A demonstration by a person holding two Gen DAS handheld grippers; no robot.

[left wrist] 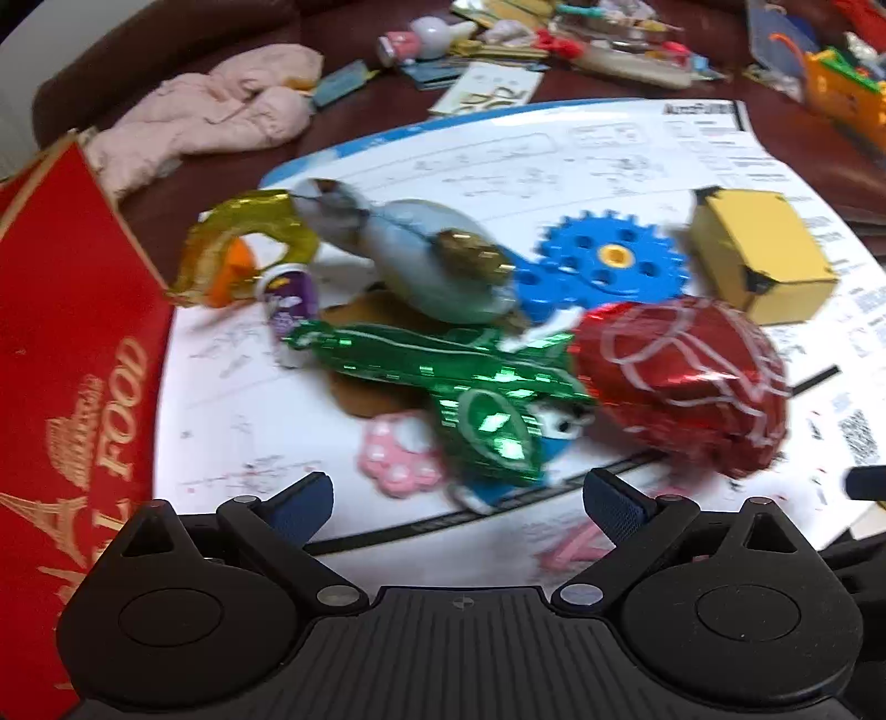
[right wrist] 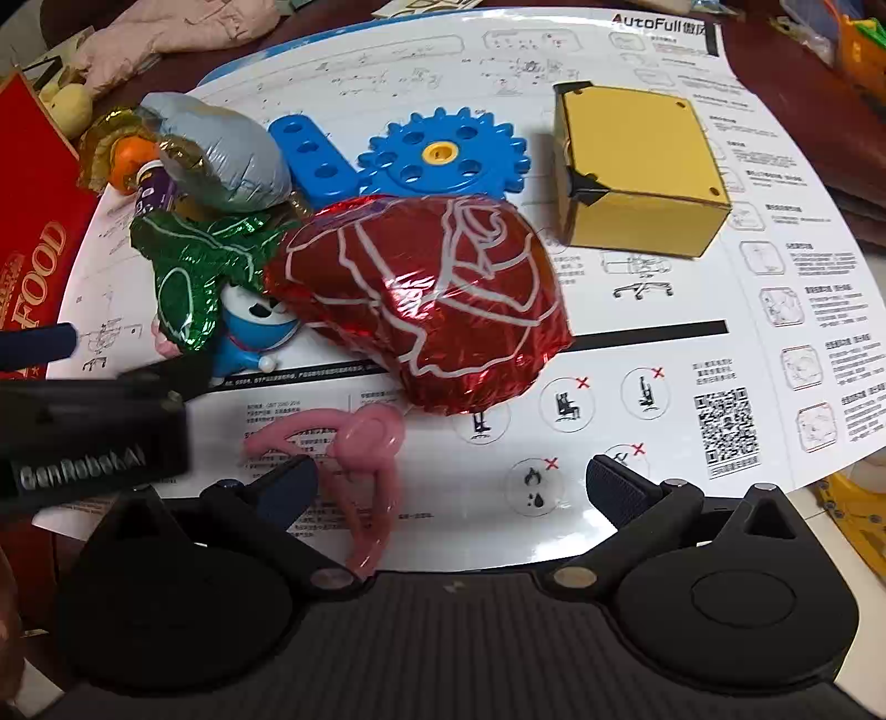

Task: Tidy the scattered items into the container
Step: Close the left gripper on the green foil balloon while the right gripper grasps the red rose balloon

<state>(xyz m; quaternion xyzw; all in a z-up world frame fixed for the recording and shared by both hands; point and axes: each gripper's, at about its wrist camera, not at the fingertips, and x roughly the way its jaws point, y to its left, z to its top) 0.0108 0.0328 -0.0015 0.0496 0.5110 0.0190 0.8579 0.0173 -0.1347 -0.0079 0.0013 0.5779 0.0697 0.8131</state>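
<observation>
Scattered items lie on a white instruction sheet: a red foil rose balloon, a green foil leaf, a blue gear, a yellow box, a grey foil balloon and a blue cat figure. The red "FOOD" container stands at the left. My left gripper hangs open just short of the green leaf. My right gripper is open above a pink twisted balloon, near the red rose.
A pink paw, a purple bottle and gold foil lie near the container. A pink cloth and cluttered toys fill the dark table's far side. The left tool's black housing crosses the right wrist view.
</observation>
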